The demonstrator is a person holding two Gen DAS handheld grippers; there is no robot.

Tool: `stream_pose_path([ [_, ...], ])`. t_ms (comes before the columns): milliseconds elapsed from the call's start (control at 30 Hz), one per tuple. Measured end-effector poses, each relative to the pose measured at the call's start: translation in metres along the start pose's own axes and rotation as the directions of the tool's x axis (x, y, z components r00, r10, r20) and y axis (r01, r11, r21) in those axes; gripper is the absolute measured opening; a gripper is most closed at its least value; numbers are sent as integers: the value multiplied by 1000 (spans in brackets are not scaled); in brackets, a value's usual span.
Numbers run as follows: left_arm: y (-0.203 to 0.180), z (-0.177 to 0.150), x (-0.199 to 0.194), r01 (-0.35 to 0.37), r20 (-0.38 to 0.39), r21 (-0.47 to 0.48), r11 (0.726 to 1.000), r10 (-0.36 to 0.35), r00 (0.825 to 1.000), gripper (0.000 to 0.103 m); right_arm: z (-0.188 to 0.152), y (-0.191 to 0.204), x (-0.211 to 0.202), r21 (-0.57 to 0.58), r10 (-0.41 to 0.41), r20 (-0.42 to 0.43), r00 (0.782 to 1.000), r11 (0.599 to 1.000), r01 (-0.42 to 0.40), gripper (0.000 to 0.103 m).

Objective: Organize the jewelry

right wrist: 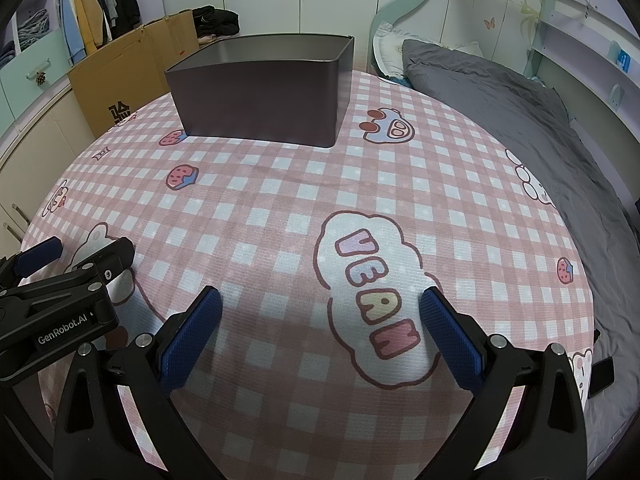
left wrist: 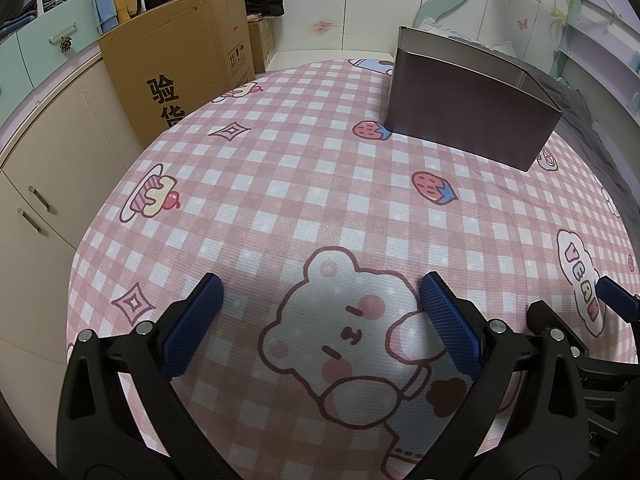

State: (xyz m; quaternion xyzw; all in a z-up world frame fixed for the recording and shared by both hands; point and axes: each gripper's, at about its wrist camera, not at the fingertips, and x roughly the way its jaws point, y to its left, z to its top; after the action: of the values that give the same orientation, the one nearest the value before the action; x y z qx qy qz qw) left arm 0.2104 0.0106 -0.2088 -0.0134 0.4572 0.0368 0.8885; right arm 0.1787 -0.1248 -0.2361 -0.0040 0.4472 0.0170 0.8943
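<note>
A dark, open-topped rectangular box (left wrist: pixel 468 116) (right wrist: pixel 260 96) stands at the far side of the pink checked cartoon cloth (left wrist: pixel 320 184) (right wrist: pixel 280 208). No jewelry shows in either view. My left gripper (left wrist: pixel 320 300) hovers open over the printed bear near the cloth's front edge, nothing between its blue pads. My right gripper (right wrist: pixel 320 308) is open too, empty, over the "VEAN" cloud print. Each gripper is well short of the box. The left gripper's black body shows at the left of the right wrist view.
A large cardboard box (left wrist: pixel 176 72) stands left of the cloth, with beige cupboards (left wrist: pixel 48 184) beside it. A grey duvet (right wrist: pixel 520 128) lies on the bed to the right. A dark phone (right wrist: pixel 602 376) lies near the cloth's right front corner.
</note>
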Motion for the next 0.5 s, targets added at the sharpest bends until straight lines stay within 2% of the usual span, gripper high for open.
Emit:
stream_pose_path([
  [500, 0, 0, 0, 0, 0, 0, 1000, 0, 1000, 97, -1, -5, -1, 0, 0, 0, 1000, 1000, 0, 96],
])
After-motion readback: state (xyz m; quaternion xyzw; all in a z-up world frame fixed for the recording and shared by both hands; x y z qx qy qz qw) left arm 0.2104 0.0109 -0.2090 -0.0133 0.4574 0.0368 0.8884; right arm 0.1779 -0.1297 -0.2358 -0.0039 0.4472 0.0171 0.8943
